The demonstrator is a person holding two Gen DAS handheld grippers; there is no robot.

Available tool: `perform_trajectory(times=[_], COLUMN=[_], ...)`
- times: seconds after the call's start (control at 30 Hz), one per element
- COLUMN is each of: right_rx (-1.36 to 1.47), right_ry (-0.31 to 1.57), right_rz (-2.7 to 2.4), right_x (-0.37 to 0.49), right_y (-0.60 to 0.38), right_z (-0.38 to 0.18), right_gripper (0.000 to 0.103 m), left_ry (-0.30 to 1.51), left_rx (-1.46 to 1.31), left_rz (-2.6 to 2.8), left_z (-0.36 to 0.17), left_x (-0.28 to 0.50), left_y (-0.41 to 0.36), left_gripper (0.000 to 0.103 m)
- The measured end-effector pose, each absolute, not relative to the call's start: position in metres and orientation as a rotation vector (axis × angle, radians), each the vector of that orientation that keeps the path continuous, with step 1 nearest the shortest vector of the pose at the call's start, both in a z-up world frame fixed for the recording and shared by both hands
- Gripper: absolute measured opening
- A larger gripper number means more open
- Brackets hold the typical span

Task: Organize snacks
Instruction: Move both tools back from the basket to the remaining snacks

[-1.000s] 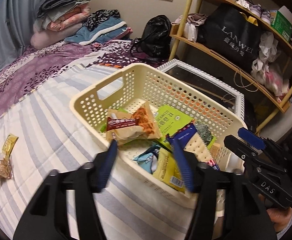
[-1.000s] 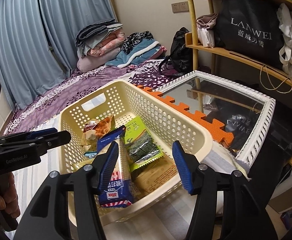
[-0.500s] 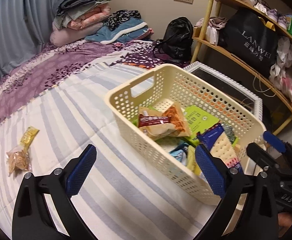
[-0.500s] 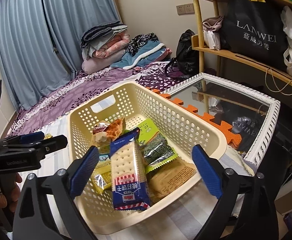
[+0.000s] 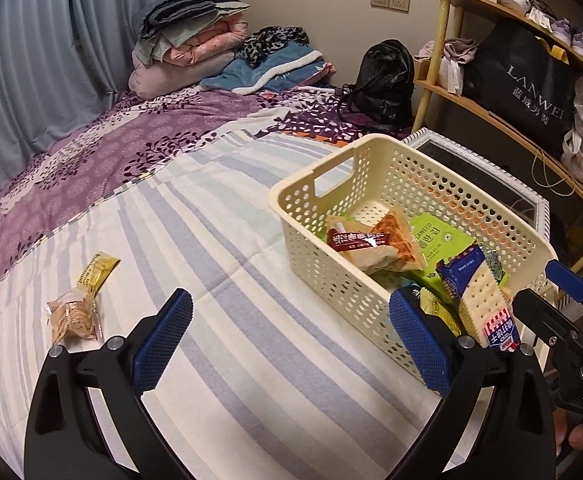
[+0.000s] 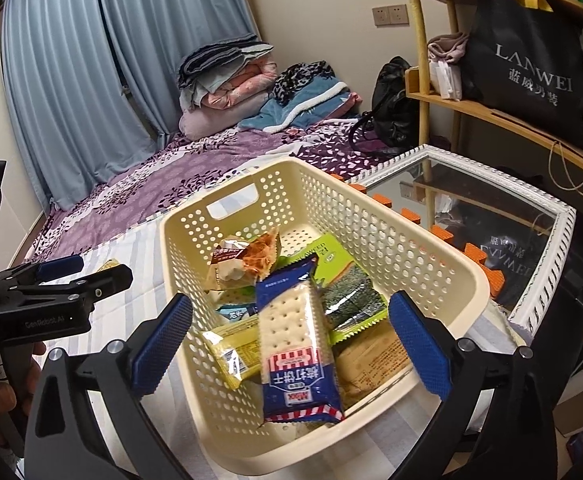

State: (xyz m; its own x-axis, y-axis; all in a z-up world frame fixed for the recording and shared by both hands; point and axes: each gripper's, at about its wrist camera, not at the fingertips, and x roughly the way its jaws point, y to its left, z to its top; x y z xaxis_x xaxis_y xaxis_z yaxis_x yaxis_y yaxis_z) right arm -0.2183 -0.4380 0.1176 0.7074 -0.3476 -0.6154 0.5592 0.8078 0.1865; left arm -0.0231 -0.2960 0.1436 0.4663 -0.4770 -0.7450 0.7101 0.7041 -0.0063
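Both my tongs hang released and empty, left gripper [image 5: 289, 344] and right gripper [image 6: 291, 344], jaws just spread wide. Most snacks sit in the perforated cream plastic basket [image 6: 431, 256], glossy cracker pack [image 6: 297, 344] topmost. Two crinkly packets, the yellow sachet [image 5: 96, 272] and the clear biscuit bag [image 5: 71, 317], lie near the striped bedspread's [image 5: 251, 360] left edge, left to collect.

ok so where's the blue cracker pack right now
In the right wrist view the blue cracker pack lies inside the cream basket, propped against its near wall, atop the other snacks beside the green seaweed pack.
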Motion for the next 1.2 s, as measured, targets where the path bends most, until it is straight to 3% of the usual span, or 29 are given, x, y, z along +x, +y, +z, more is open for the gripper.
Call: perform_trajectory(times=[1.2], right_rx=[0.267], right_ry=[0.671], right_rz=[-0.274], right_x=[-0.127], right_y=[-0.351], right_z=[0.117], right_gripper=[0.098], left_ry=[0.867], left_rx=[0.187], left_rz=[-0.502], left_z=[0.125], left_x=[0.056], left_y=[-0.17], left_gripper=[0.1])
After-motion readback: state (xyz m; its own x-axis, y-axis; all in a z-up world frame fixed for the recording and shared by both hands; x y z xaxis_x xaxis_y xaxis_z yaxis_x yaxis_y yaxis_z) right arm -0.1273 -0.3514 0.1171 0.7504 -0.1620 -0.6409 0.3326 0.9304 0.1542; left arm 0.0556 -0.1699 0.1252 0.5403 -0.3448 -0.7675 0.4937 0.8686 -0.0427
